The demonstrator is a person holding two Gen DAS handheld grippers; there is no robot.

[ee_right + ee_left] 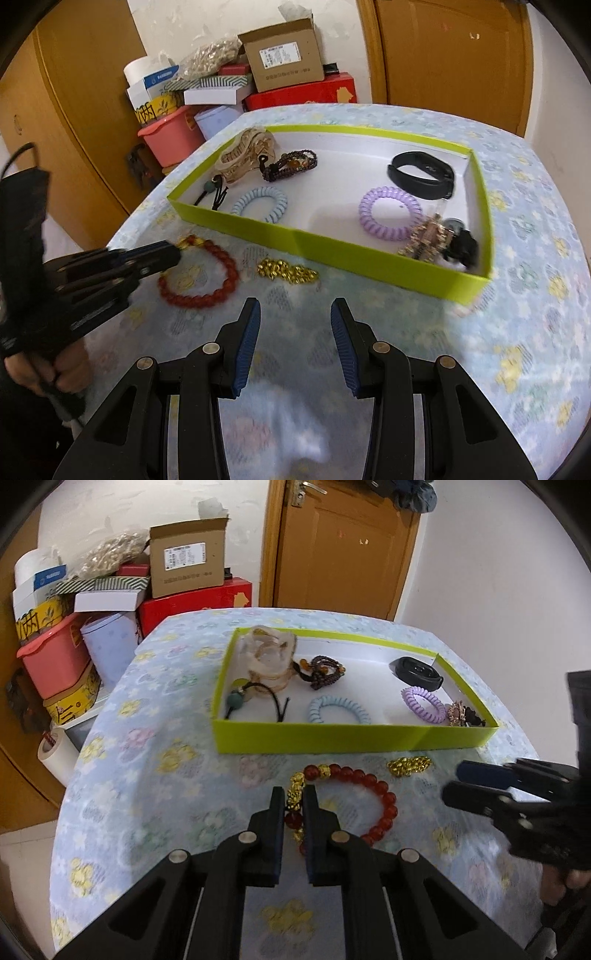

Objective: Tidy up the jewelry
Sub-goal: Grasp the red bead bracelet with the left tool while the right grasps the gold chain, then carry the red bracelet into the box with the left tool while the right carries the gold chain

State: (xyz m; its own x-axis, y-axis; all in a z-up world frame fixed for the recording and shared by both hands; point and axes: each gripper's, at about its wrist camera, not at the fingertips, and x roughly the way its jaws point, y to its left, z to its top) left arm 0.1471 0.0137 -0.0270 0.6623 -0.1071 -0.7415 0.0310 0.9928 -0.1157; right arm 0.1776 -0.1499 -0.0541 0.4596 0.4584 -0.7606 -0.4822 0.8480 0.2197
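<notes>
A red bead bracelet [380, 801] with gold charms lies on the flowered tablecloth in front of a lime-green tray [351, 738]. My left gripper [294, 795] is shut on the red bead bracelet at its gold charm; it also shows in the right wrist view [173, 254], where the bracelet [218, 284] curves to its right. A gold bead bracelet [408, 765] [288, 272] lies beside it. My right gripper [295, 314] is open and empty, just short of the gold bracelet; it shows at the right of the left wrist view [456, 782].
The tray [332, 243] holds a blue coil hair tie [260, 203], a purple coil tie [391, 212], a black wristband [421, 173], a dark bead bracelet [291, 164], a clear hair claw [243, 155] and a jewelled clip [428, 240]. Boxes [188, 561] are stacked beyond the table's far left edge.
</notes>
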